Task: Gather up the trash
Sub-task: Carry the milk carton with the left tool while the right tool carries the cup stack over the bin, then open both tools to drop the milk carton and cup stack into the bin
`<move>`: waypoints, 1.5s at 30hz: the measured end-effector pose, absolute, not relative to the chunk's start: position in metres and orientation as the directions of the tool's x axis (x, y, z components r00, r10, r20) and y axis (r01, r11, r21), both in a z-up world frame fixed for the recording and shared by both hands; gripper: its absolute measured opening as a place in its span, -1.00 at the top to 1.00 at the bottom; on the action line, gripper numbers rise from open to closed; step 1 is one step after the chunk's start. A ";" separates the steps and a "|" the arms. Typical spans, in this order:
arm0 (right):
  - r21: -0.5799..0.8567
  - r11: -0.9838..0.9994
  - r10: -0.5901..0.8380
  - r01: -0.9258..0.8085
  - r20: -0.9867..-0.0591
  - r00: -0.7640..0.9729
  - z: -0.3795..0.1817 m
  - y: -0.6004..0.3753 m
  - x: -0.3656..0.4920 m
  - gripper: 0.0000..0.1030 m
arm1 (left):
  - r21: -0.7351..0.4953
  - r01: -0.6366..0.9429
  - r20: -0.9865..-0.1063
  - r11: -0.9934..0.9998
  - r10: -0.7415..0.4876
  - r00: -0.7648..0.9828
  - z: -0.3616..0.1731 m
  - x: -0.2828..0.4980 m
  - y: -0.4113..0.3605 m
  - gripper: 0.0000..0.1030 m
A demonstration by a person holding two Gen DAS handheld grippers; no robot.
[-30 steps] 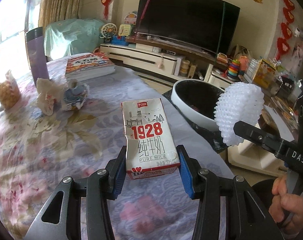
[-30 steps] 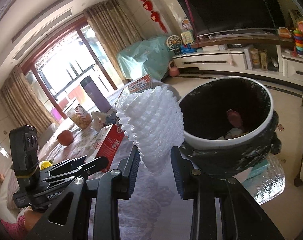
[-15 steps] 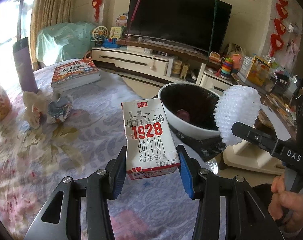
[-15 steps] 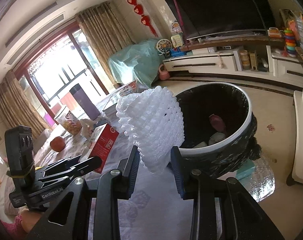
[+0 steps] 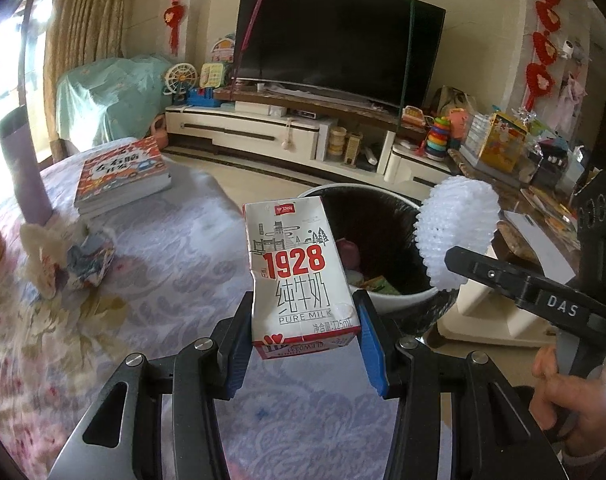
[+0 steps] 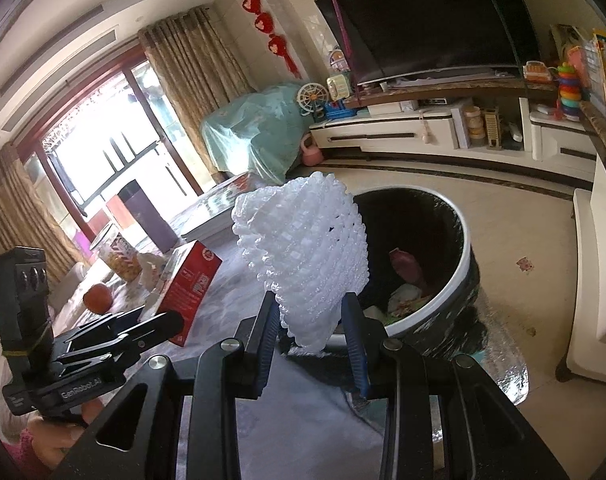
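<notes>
Left gripper (image 5: pixel 305 334), left wrist view: blue pads pinching the lower sides of one milk carton (image 5: pixel 301 276), white with red "1928" and "PURE MILK" print, held upright above the table edge.
- Trash bin (image 5: pixel 407 300): white rim, black liner, on the floor just past the table edge, partly behind the carton; scraps visible inside.
- Right gripper (image 5: pixel 459 258): enters from the right, held by a hand (image 5: pixel 575 404); carries a white foam net (image 5: pixel 457 226) near the bin's rim.
- Table (image 5: pixel 175 248), floral cloth: crumpled wrappers (image 5: pixel 69 256) at left, a book (image 5: pixel 121 170) behind them, a purple flask (image 5: pixel 23 172) at far left.

Right wrist view, right gripper (image 6: pixel 311 332): pads pressed onto the narrow lower end of the foam net (image 6: pixel 303 252), which flares out above them.
- Trash bin (image 6: pixel 459 280): directly behind and right of the net, holding a reddish scrap and paper.
- Left gripper (image 6: pixel 159 324): at lower left, with the carton (image 6: pixel 187 286) in its grip, red side facing this camera.
- Table items beyond: an apple (image 6: pixel 97 298), a snack bag (image 6: pixel 121 258), the flask (image 6: pixel 145 216).
</notes>
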State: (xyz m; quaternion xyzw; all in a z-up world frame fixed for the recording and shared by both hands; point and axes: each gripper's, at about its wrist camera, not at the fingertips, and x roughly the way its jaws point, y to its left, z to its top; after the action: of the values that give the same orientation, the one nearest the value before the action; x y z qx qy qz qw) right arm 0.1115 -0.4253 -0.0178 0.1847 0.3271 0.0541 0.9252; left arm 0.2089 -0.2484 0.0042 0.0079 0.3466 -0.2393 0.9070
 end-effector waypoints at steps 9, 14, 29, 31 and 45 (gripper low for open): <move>0.365 0.930 0.198 0.051 -0.611 0.766 -0.020 -0.444 0.130 0.37 | -0.145 0.461 -0.636 0.875 -0.440 0.634 0.004 0.234 -0.265 0.11; 0.358 0.931 0.187 0.063 -0.621 0.762 -0.019 -0.454 0.140 0.37 | -0.136 0.473 -0.636 0.870 -0.443 0.632 0.004 0.246 -0.276 0.11; 0.358 0.930 0.182 0.083 -0.646 0.741 -0.027 -0.468 0.158 0.31 | -0.115 0.504 -0.652 0.856 -0.448 0.612 0.000 0.271 -0.308 0.11; 0.354 0.931 0.180 0.086 -0.653 0.736 -0.029 -0.471 0.160 0.31 | -0.113 0.502 -0.655 0.857 -0.444 0.611 -0.001 0.274 -0.310 0.11; 0.344 0.935 0.178 0.089 -0.671 0.720 -0.032 -0.477 0.173 0.30 | -0.134 0.503 -0.680 0.854 -0.449 0.580 -0.009 0.292 -0.324 0.10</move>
State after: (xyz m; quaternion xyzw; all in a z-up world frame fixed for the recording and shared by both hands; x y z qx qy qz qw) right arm 0.1727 -0.4766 -0.0322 0.1788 0.3733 0.0244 0.9100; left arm 0.2916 -0.3242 -0.0092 0.0366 0.3720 -0.2680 0.8880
